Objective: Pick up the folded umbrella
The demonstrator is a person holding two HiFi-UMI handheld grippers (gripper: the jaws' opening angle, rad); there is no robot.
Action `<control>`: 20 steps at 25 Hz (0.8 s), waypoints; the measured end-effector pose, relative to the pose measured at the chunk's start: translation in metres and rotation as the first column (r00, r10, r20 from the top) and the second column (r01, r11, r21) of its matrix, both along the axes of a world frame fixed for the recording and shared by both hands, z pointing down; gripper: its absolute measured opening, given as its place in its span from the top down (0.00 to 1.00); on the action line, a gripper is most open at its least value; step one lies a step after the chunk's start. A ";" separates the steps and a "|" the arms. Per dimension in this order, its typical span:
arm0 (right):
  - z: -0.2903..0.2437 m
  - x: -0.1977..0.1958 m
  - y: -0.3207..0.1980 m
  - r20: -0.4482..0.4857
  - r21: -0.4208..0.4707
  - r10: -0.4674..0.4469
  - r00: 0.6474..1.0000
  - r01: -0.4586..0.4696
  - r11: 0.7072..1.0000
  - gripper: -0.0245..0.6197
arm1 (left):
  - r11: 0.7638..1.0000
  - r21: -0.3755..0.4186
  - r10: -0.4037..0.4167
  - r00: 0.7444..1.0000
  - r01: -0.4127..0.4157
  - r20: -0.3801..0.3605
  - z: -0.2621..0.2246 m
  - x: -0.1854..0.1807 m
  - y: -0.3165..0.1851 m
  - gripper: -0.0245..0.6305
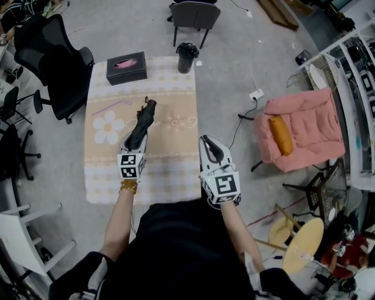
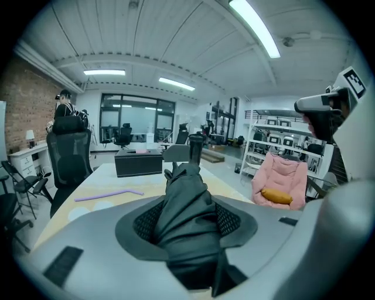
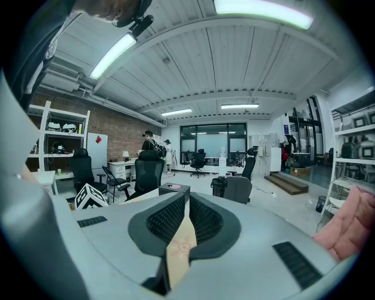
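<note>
There is one umbrella (image 1: pixel 142 124). There are two grippers: one left gripper (image 1: pixel 139 132) and one right gripper (image 1: pixel 209 142). There is one cloth-covered table (image 1: pixel 170 170), one black box (image 1: pixel 126 68), one purple straw (image 1: pixel 111 106), one black bin (image 1: pixel 187 57), one pink armchair (image 1: pixel 304 132), one orange cushion (image 1: pixel 281 133), one grey chair (image 1: pixel 195 14) and one round wooden table (image 1: pixel 302 243).

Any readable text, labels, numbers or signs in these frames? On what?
No readable text anywhere.
Marker cubes: black-and-white square patterns only, no letters or digits.
Red sign on the white cabinet: too small to read.
Black box: no label legible.
</note>
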State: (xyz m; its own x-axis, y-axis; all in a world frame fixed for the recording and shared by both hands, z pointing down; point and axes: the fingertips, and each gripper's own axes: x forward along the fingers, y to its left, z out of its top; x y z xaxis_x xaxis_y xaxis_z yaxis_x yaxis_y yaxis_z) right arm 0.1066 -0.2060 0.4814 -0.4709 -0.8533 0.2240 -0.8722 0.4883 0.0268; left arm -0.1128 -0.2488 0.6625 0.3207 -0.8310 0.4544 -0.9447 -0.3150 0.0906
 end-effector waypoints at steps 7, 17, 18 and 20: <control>-0.006 -0.004 -0.004 0.013 0.021 -0.012 1.000 0.012 1.000 0.94 | 0.998 0.057 0.005 1.000 -0.005 0.003 -0.030 0.003 -0.004 0.64; -0.014 -0.009 -0.011 0.002 0.029 -0.035 0.999 0.035 0.999 0.94 | 0.989 0.148 0.000 1.000 0.000 0.000 -0.081 0.002 -0.008 0.64; -0.016 -0.009 -0.013 0.005 0.036 -0.036 0.999 0.036 0.999 0.94 | 0.987 0.159 0.000 1.000 0.000 -0.003 -0.087 0.002 -0.008 0.64; -0.021 -0.007 -0.015 0.012 0.049 -0.036 0.999 0.036 0.998 0.94 | 0.984 0.181 0.003 1.000 -0.002 -0.008 -0.097 0.006 -0.009 0.64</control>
